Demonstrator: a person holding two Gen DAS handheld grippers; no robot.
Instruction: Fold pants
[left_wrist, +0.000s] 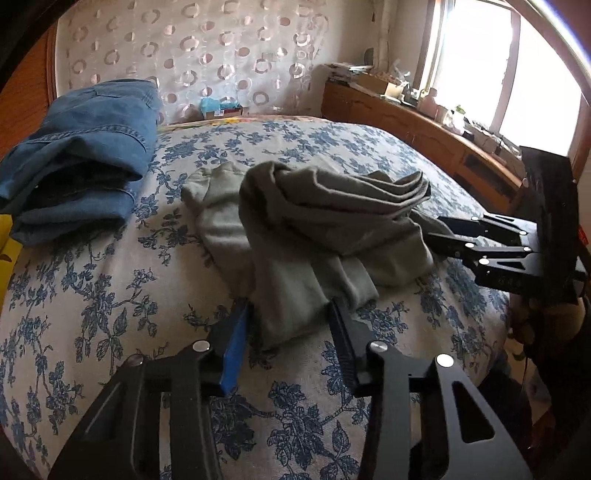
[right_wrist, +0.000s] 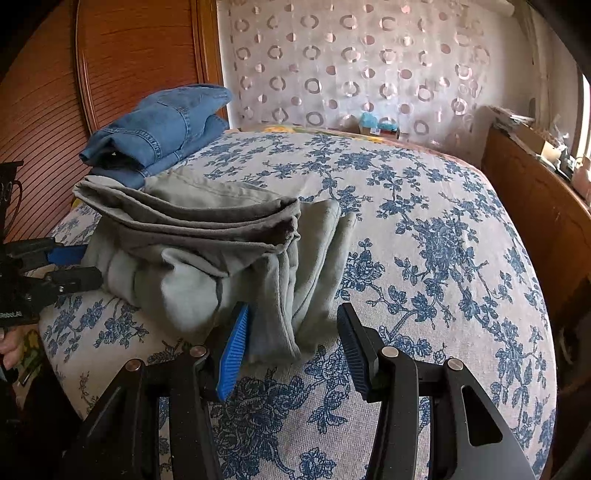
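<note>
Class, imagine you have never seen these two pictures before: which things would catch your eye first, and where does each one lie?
First the rumpled grey-green pants, heaped mid-bed on the blue-flowered bedspread, with the left claw around their near end and the right claw at their other side. Next, the folded blue jeans, apart at the bed's far edge near the wooden headboard.

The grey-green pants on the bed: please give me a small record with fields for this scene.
surface: bed cover, blue flower print
pants: grey-green pants, bunched in loose folds
left gripper: pants edge between the fingers, grip unclear
right gripper: open, pants edge between the fingers
other clothing: folded blue jeans, behind the pants, near the headboard
fold: not yet flat
</note>
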